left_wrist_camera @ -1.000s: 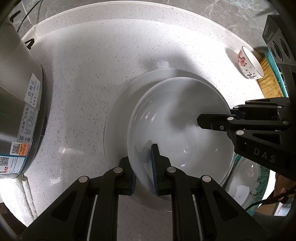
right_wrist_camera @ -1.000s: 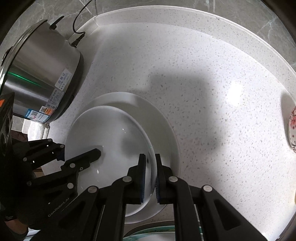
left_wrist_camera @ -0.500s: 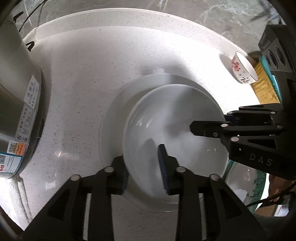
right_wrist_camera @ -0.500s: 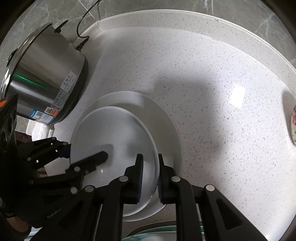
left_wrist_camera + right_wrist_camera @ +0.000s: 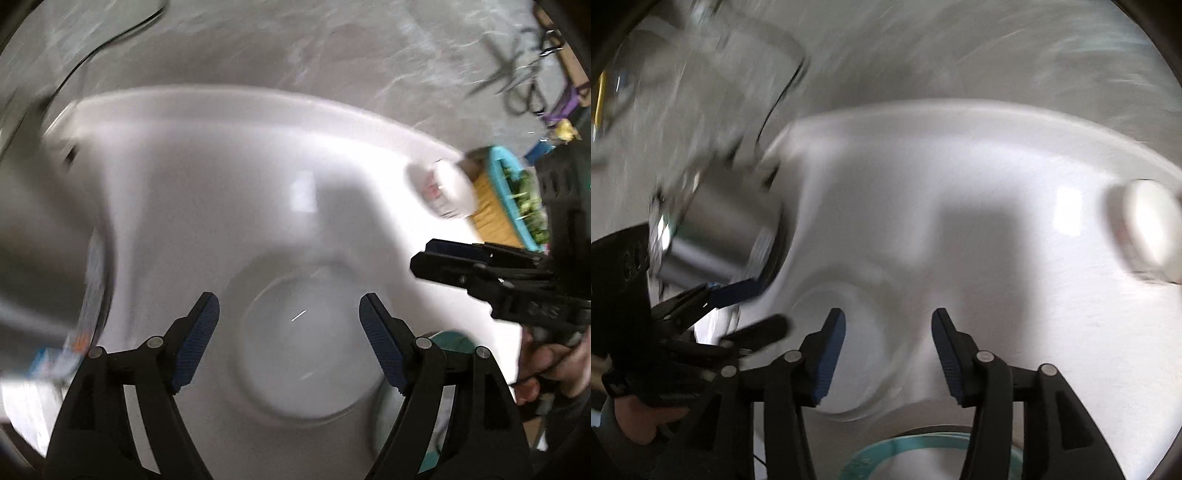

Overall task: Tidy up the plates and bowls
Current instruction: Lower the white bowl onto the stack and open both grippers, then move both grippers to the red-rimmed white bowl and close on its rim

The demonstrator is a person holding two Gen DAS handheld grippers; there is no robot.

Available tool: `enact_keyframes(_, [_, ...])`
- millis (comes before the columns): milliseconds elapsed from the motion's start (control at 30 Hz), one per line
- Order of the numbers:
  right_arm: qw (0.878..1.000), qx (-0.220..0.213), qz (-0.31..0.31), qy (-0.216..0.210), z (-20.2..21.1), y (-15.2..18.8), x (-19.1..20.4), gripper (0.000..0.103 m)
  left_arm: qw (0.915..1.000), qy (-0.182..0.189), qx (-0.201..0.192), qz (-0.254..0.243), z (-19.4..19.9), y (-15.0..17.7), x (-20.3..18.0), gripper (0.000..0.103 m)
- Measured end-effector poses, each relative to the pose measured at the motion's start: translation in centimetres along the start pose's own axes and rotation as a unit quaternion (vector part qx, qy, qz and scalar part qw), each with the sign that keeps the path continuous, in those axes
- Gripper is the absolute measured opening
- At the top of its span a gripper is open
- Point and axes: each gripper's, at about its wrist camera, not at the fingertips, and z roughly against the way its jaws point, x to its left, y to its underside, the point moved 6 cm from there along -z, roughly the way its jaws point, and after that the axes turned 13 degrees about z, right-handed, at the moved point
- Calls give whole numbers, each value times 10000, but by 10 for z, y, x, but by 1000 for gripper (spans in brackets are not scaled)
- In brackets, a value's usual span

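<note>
The white bowl (image 5: 306, 350) sits inside the wide white plate (image 5: 243, 291) on the table (image 5: 221, 177), low and central in my left wrist view; in my right wrist view the same stack lies low and left of centre. Both are blurred, and I can make out nothing inside the bowl.

My left tongs (image 5: 288, 332) are opening, the blue pads standing apart on either side of the bowl with no pad pressing on it. My right tongs (image 5: 888, 350) are opening too, with bare plate rim and table showing between the pads. In the left view they come in from the right edge, above the table beside the stack.

A teal-rimmed dish (image 5: 923, 446) peeks in at the bottom edge of the right view, just beside the stack; its contents are too blurred to tell. A small white cup (image 5: 447, 192) with a reddish print stands well apart at the right of the left view, next to a teal basket (image 5: 513, 199) holding something green, with a yellowish strip along its near side.

The steel cooker (image 5: 727, 229) stands at centre left of the right view, near the plate's rim.

Between the stack and the cup the table is open and white up to its raised back edge, with grey marbled wall behind.
</note>
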Motion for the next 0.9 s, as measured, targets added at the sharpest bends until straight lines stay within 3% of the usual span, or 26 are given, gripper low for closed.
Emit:
enact_keyframes(133, [9897, -346, -980, 984, 49, 9, -89, 56, 9962, 283, 127, -818, -13, -47, -81, 80])
enact_keyframes(200, [9744, -447, -1675, 1430, 68, 20, -139, 56, 9919, 172, 226, -1242, -34, -65, -121, 80])
enact_keyframes(233, [9687, -455, -1859, 1583, 74, 24, -154, 56, 9883, 67, 287, -1494, -50, -75, -146, 80])
enact_keyframes(300, [9586, -497, -2064, 1896, 81, 33, -180, 56, 9835, 209, 445, -1743, -75, -87, -184, 80])
enact_keyframes(367, [9505, -575, -2357, 1941, 82, 41, -198, 56, 9781, 8, 533, -2012, -107, -99, -217, 80])
enact_keyframes(433, [9436, -687, -2507, 2050, 82, 45, -208, 56, 9737, 136, 714, -2158, -137, -109, -248, 80])
enact_keyframes(567, [9323, -799, -2916, 1985, 72, 48, -227, 51, 9684, 50, 919, -2319, -185, -119, -274, 80])
enact_keyframes(700, [9225, -835, -3210, 1975, 67, 48, -239, 51, 9641, -14, 1072, -2430, -219, -120, -276, 80])
enact_keyframes(900, [9115, -714, -3504, 2033, 55, 59, -239, 51, 9623, 6, 1145, -2468, -236, -115, -269, 80])
